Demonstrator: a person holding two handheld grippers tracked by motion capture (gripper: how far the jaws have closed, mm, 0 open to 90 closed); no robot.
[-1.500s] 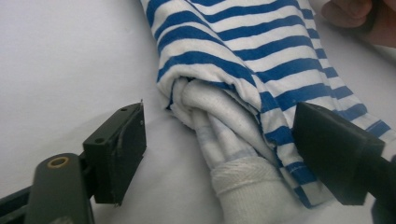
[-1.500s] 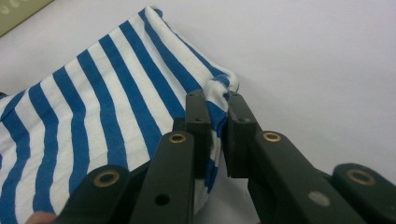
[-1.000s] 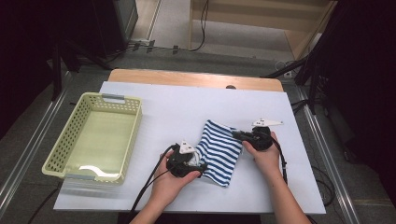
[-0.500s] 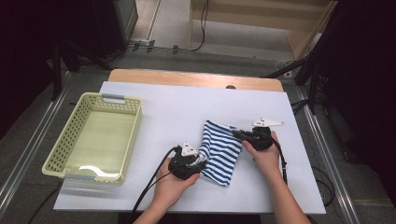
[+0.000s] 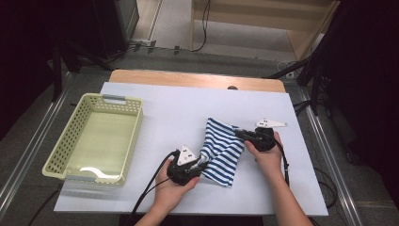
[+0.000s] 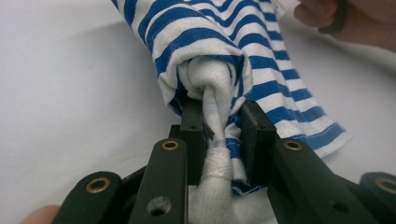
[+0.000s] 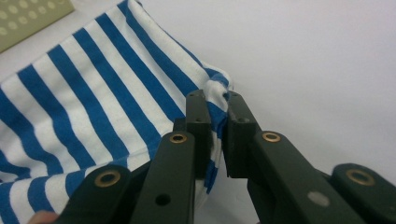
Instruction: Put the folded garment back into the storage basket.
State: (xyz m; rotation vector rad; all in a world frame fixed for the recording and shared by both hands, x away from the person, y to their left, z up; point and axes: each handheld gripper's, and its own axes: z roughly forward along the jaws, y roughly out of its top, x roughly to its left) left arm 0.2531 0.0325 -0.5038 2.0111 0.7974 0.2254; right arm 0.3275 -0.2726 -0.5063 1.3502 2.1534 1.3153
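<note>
High view, blue-and-white striped cloth (image 5: 221, 150) bunched on table, left tool (image 5: 200, 165) and right tool (image 5: 238, 134) both clamping it

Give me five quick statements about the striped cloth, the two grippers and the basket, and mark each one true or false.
1. The left gripper has its fingers closed on a bunched fold of the striped cloth. True.
2. The right gripper is open and clear of the cloth. False: it pinches the cloth's edge.
3. The cloth lies inside the basket. False: it is on the white table, to the right of the basket.
4. The cloth has blue and white stripes. True.
5. The basket is red. False: it is pale yellow-green.
</note>
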